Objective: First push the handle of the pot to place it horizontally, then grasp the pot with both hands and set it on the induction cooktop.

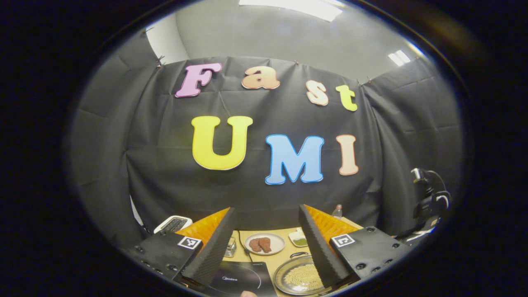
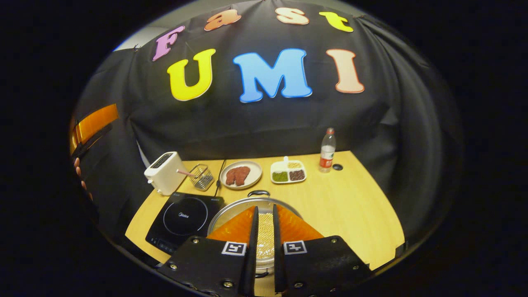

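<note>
The steel pot (image 2: 231,210), filled with pale grains, stands on the wooden table (image 2: 350,206) right of the black induction cooktop (image 2: 183,216). One pot handle (image 2: 258,193) points to the far side and the other toward me. My right gripper (image 2: 265,208) hovers over the pot, shut to a narrow slit with nothing in it. In the left gripper view, my left gripper (image 1: 266,210) is raised and wide open, with the cooktop (image 1: 241,280) and the pot (image 1: 297,276) low between its fingers. A hand holds it at the far left of the right gripper view.
Behind the cooktop are a white toaster (image 2: 165,177) and a small wire basket (image 2: 201,176). A plate of meat (image 2: 240,174), a divided dish (image 2: 288,172) and a water bottle (image 2: 327,150) line the table's back. Bare table lies right of the pot.
</note>
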Demonstrator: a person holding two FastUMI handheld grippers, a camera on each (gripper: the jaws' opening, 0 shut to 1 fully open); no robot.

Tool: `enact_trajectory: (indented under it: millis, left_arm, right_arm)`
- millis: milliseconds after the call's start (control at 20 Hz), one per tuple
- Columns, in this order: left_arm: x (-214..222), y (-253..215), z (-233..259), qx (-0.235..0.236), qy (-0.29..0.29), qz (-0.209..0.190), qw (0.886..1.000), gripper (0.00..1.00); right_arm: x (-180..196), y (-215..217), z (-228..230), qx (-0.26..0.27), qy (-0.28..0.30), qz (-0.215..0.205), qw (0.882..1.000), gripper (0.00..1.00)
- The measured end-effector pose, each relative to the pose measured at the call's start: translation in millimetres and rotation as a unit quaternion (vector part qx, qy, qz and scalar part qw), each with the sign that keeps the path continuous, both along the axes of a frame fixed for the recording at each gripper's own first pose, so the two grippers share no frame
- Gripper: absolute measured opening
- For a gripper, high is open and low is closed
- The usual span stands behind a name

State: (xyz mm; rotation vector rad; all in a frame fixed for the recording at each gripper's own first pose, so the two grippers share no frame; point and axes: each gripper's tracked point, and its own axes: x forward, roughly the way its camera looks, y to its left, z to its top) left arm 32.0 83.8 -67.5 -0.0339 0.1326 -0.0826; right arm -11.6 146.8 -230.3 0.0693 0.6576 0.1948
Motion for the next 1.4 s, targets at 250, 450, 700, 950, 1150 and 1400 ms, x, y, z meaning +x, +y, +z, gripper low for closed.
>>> enact_trajectory:
  millis: [250, 450, 700, 950, 1150, 1400]
  left_arm:
    - [-3, 14, -6, 0.002, 0.007, 0.008, 1.0, 0.95]
    - [-4, 25, -10, -0.001, 0.011, 0.018, 1.0, 0.99]
    - [-7, 33, -16, -0.007, 0.02, 0.026, 0.999, 0.99]
    - [-9, 36, -20, -0.008, 0.026, 0.031, 0.999, 0.99]
    - [-13, 44, -14, -0.002, 0.018, 0.04, 0.999, 1.0]
    - [-17, 50, -13, -0.005, 0.018, 0.053, 0.998, 0.99]
  right_arm:
    - [-22, 24, -74, 0.066, 0.116, 0.023, 0.991, 0.06]
    - [-52, 44, -112, 0.087, 0.203, 0.042, 0.974, 0.06]
    - [-85, 70, -136, 0.109, 0.27, 0.067, 0.954, 0.06]
    - [-104, 88, -159, 0.114, 0.318, 0.084, 0.937, 0.06]
    - [-106, 92, -178, 0.112, 0.337, 0.073, 0.932, 0.06]
    - [-106, 87, -196, 0.116, 0.354, 0.058, 0.926, 0.06]
